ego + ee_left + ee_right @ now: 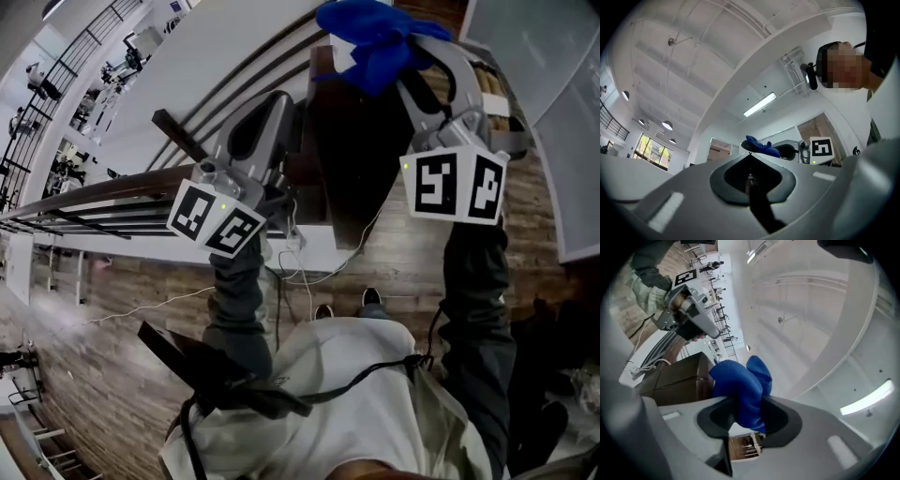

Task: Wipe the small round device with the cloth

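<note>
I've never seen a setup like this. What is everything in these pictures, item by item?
cloth: one, blue, bunched between the right gripper's jaws
small round device: none in view
stand: one, dark brown, on the floor below the grippers
cables: a few, white, on the floor by the stand
floor: wood planks, brown
strip light: one, white, on the ceiling
marker cubes: two, black and white, one on each gripper
left gripper: one, grey, jaws together, nothing clearly between them
right gripper: one, grey, shut on the cloth
shoes: two, dark, on the floor
sleeves: two, dark grey
</note>
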Tool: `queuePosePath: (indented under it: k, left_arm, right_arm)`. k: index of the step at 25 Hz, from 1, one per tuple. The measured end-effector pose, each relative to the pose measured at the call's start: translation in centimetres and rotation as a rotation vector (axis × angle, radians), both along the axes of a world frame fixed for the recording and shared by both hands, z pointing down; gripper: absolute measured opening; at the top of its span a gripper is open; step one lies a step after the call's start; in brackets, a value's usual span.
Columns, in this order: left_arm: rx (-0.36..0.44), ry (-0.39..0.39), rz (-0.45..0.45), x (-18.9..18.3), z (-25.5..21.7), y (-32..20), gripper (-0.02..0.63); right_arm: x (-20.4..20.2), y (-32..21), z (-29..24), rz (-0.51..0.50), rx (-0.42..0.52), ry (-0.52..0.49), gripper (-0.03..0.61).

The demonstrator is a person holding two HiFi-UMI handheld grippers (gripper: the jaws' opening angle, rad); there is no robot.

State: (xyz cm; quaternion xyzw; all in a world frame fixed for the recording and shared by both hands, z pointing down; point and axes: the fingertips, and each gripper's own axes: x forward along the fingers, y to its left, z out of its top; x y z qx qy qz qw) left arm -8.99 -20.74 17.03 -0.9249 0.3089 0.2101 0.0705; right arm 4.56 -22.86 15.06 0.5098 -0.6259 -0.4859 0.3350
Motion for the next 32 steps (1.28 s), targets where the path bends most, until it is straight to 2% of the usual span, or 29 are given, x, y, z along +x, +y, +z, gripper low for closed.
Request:
queuePosePath:
  k: [2,4,6,8,10,11,13,15,18,21,25,28,30,32]
  left_arm:
    - [0.000,0.000,0.004,0.2,-0.1,-0.1,0.002]
    - [-0.002,0.002,0.006,0.4,-0.1,-0.2,0.002]
    - [-0.003,0.001,0.013,0.8,-0.1,-0.4,0.002]
    - [0.001,-0.001,0.019,0.9,-0.5,-0.3,0.002]
    - [0.007,0.003,0.017,0.6,-1.1,-0.1,0.002]
    - [0.007,0.004,0.015,0.6,-1.2,-0.1,0.002]
    - [0.005,0.004,0.012,0.8,-0.9,-0.2,0.002]
    - [0.005,0.000,0.009,1.2,-0.7,-0.2,0.002]
    - [0.012,-0.003,0.000,1.4,-1.1,0.2,0.002]
    - [0.014,-0.007,-0.017,0.9,-0.9,0.5,0.002]
    - [-0.004,-0.005,-0.038,0.2,1.1,-0.2,0.002]
    - [-0.017,0.006,-0.042,0.3,1.9,-0.8,0.002]
    - [-0.023,0.011,-0.042,0.4,1.5,-0.8,0.002]
    - [-0.028,0.012,-0.035,0.6,1.1,-0.5,0.002]
  right_arm:
    - [-0.4,0.5,1.3,-0.039,-0.066,0.020,0.141]
    - [-0.4,0.9,1.2,-0.113,-0.102,-0.021,0.141]
    - [0.6,0.9,-0.6,-0.186,-0.083,-0.143,0.141]
    - [2.9,0.3,-3.3,-0.173,-0.038,-0.306,0.141]
    - [4.9,-1.1,-6.6,-0.152,0.014,-0.429,0.141]
    - [5.4,-2.0,-7.9,-0.176,0.033,-0.480,0.141]
    - [5.5,-4.1,-9.1,-0.261,0.025,-0.571,0.141]
    - [5.0,-6.0,-8.7,-0.344,-0.025,-0.615,0.141]
    - [4.3,-7.2,-6.8,-0.432,-0.131,-0.591,0.141]
    - [4.6,-7.0,-4.2,-0.463,-0.170,-0.569,0.141]
    - [4.1,-6.6,0.4,-0.442,-0.195,-0.419,0.141]
    - [3.9,-6.6,3.4,-0.437,-0.258,-0.326,0.141]
    - [4.2,-6.3,3.3,-0.456,-0.284,-0.332,0.141]
    - [4.8,-5.8,1.3,-0.453,-0.240,-0.358,0.141]
